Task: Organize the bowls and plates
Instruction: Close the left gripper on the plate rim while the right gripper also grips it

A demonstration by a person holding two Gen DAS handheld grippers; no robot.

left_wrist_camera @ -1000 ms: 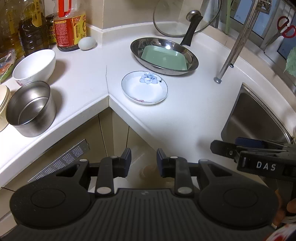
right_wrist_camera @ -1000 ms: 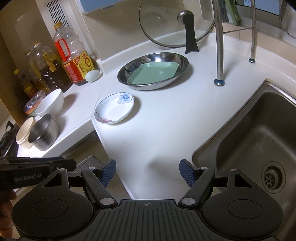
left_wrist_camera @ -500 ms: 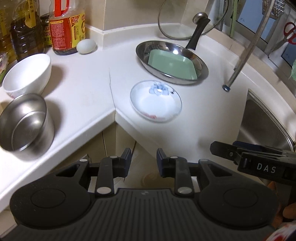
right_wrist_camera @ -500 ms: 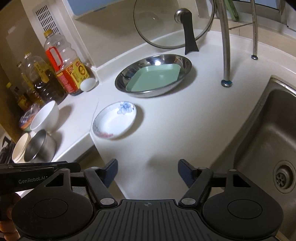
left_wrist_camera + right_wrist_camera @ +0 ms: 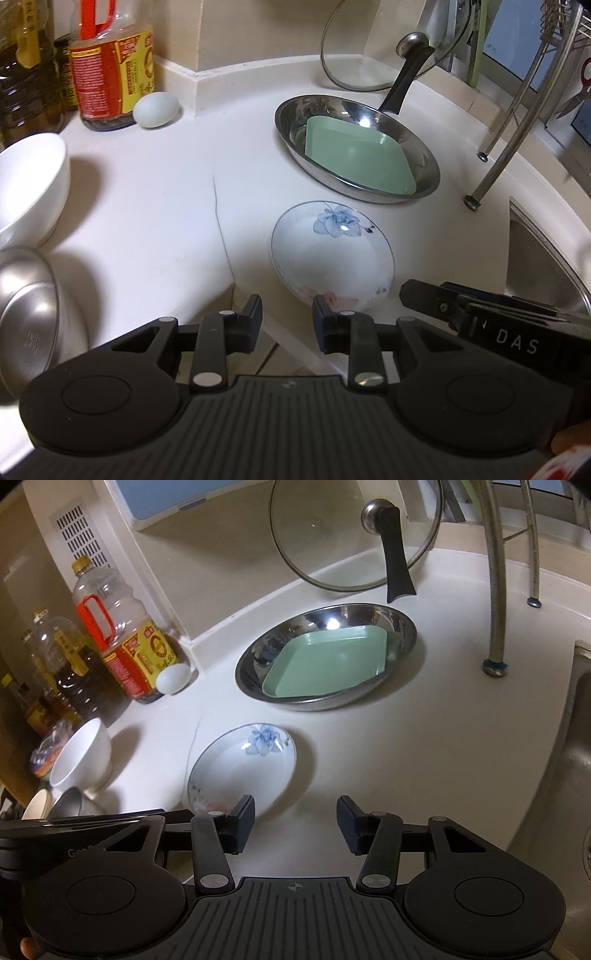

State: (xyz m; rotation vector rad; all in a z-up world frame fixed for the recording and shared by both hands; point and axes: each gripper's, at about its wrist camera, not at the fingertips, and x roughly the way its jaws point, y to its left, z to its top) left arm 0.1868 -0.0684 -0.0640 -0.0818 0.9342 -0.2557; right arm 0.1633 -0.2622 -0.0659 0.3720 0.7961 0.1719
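The left gripper (image 5: 287, 319) sits low in the middle of the left wrist view, its jaws parted by a narrow gap with nothing between them. The right-hand fingertip (image 5: 322, 314) overlaps the near rim of the plate (image 5: 332, 254) in the picture; whether it touches cannot be told. The gap itself lies over the counter (image 5: 155, 206) edge.

The right gripper (image 5: 295, 821) is at the bottom centre of the right wrist view. Its jaws stand moderately apart and are closing, with only bare counter between them. Its left-hand fingertip (image 5: 245, 812) overlaps the plate's near rim.

The white plate with a blue flower lies flat on the counter, centre of both views. Beyond it, a steel pan (image 5: 424, 184) holds a green dish (image 5: 354, 155). A white bowl (image 5: 29, 184) and a steel bowl (image 5: 26, 314) stand at the left edge of the left view.
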